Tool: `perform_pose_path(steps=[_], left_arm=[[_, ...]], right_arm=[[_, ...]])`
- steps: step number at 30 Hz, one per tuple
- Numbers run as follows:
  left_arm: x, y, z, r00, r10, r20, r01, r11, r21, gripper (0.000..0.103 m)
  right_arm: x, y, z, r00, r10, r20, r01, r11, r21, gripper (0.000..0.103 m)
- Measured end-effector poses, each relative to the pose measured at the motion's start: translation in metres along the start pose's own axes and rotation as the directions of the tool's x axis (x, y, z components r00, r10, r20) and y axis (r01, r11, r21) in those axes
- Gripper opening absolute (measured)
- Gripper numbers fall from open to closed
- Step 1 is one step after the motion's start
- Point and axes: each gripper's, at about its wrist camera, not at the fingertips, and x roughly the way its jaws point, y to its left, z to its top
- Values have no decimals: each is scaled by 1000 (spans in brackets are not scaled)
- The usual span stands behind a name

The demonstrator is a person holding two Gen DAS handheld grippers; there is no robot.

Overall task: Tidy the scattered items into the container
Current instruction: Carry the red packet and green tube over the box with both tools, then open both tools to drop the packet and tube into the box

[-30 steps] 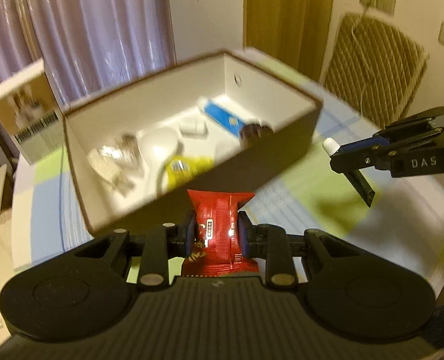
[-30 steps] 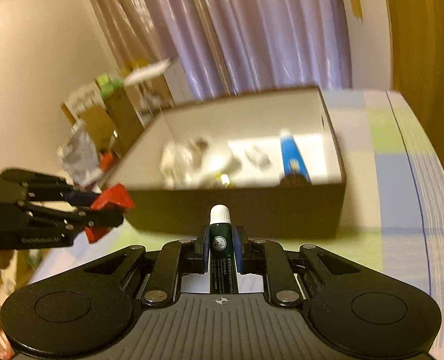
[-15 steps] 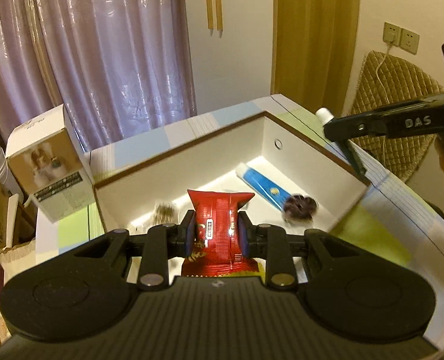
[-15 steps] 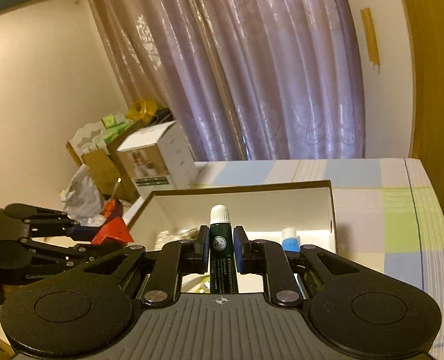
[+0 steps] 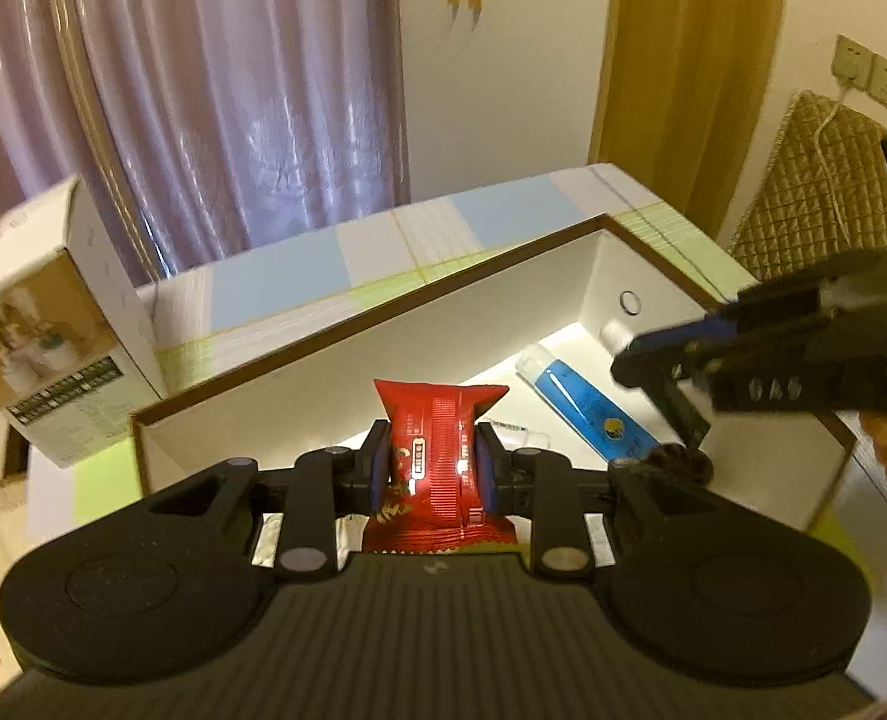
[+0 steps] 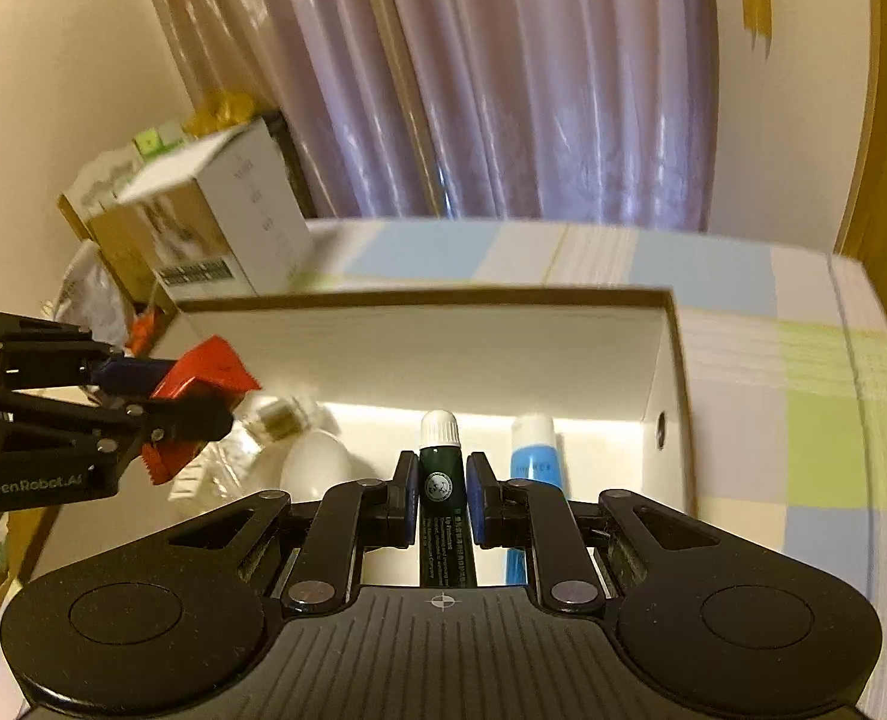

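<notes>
Both claws now lower over the box than half a second back. Left claw clamps the red packet, right claw clamps the green lip balm tube, both above the interior. Blue tube lies by the right wall; white egg-shaped item lies left of centre.

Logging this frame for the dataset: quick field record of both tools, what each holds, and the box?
left tool: shut on red snack packet, over the box
right tool: shut on green lip balm tube, white cap forward
box: open, white inside
in box: blue tube, white egg-shaped item
beside box: white carton
</notes>
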Motion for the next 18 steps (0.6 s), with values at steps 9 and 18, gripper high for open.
perform_pose_path(steps=[9,18], left_arm=[[47,9,6,997,12,-70,-14,999,-34,24],[57,9,9,997,3,-76,-5,1000,-26,24]], right_arm=[[37,-7,5,997,-10,-83,11,1000,10,19],[36,-9,6,997,16,-70,-13,999,37,87]])
